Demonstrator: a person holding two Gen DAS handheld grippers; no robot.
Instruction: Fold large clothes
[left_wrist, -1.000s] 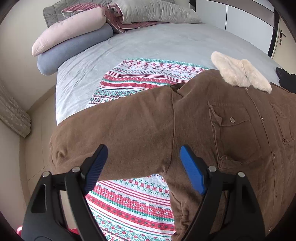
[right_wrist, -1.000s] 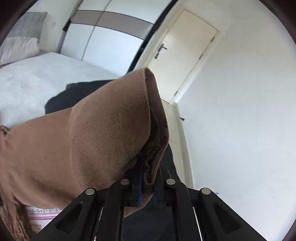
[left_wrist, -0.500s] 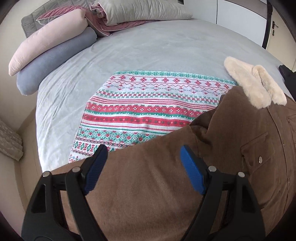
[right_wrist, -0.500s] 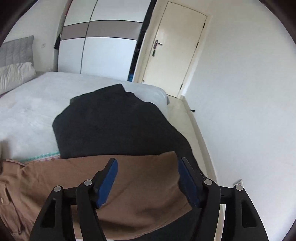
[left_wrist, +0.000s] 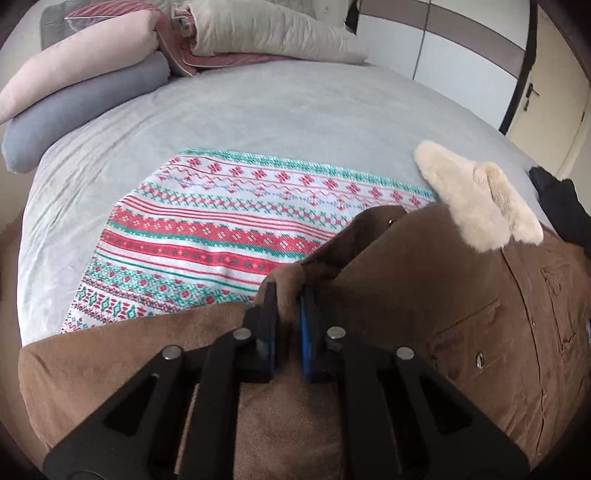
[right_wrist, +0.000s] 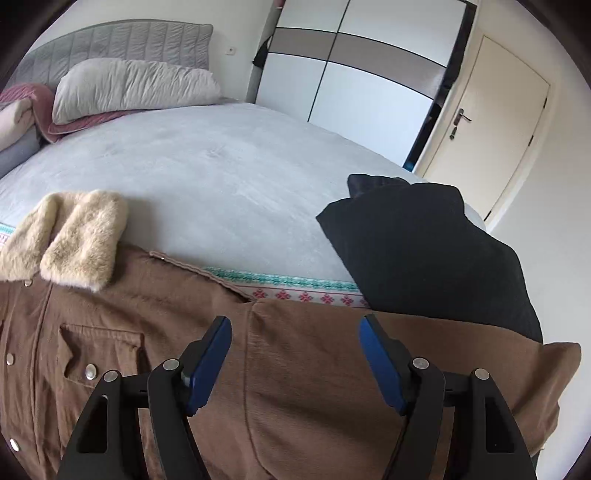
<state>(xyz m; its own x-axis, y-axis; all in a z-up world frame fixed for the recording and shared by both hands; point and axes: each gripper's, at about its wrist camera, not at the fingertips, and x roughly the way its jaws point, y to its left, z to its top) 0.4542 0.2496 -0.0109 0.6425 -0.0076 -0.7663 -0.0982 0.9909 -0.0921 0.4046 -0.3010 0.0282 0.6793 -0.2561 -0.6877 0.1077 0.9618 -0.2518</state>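
Each hand carries the same tool: the left matte black plastic two-finger gripper (left_wrist: 288, 314) and the right matte black plastic two-finger gripper (right_wrist: 295, 354). Both are built from angular black linkage arms with long triangular cut-outs in them, pinned at the joints by round silver rivets, two on each side. The fingers end in flat rectangular pads (right_wrist: 210, 362) faced with bright blue, finely ribbed material. No hand or sleeve of the person shows in either view.
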